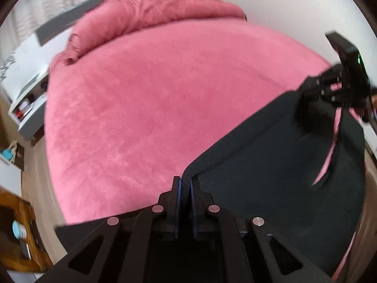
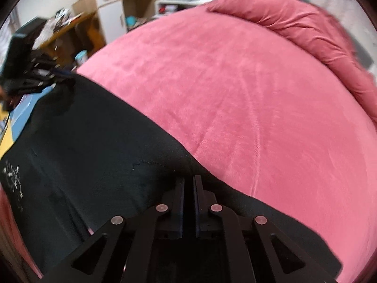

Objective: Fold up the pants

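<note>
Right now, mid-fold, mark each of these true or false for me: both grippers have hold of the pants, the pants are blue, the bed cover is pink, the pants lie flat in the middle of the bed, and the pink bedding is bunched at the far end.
1. Both grippers grip the pants. True: the left gripper and right gripper are each shut on an edge of the pants.
2. The pants are blue. False: they are black.
3. The bed cover is pink. True.
4. The pants lie flat mid-bed. False: they are stretched between the grippers at the near edge.
5. Bunched bedding sits at the far end. True.
</note>
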